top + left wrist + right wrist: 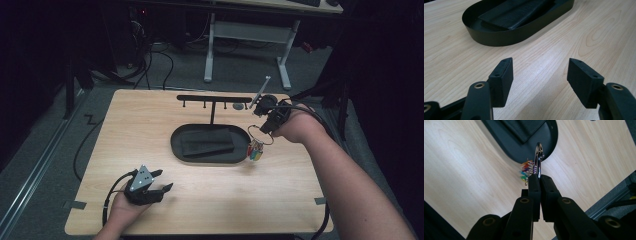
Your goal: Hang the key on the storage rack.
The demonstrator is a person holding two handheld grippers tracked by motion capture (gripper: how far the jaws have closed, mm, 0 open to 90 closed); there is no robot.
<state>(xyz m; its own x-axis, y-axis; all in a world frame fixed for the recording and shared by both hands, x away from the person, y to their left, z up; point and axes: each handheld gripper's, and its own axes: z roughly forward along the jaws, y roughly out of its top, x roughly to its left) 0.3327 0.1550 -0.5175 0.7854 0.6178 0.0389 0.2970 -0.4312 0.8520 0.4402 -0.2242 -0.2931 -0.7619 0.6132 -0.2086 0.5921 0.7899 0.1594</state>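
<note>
Step in hand: the right gripper (266, 121) carried a key ring (260, 135) above the table (150, 125), just off the right end of the tray (175, 145); this looked like the carry between pick-up and hanging.
Right jaws: pressed together on the ring's metal loop, as the right gripper view (539, 180) showed.
Ring: it hung free below the jaws, its bunch of coloured tags (255, 150) dangling beside the tray's rim (550, 142), apparently off the wood.
Left gripper: it (162, 181) rested low at the near left of the table, well apart from the ring.
Left jaws: spread wide with nothing between them (539, 75), pointed toward the tray.
Tray contents: a folded black cloth (207, 141) lay inside.
Rack: a black T-shaped stand (214, 98) with short pegs stood behind the tray, near the right hand.
Next move: likely a lift toward the rack's right end, with the loop turned to face a peg, slipped over it, and only then released.
Care needed: the tags could swing and snag.
</note>
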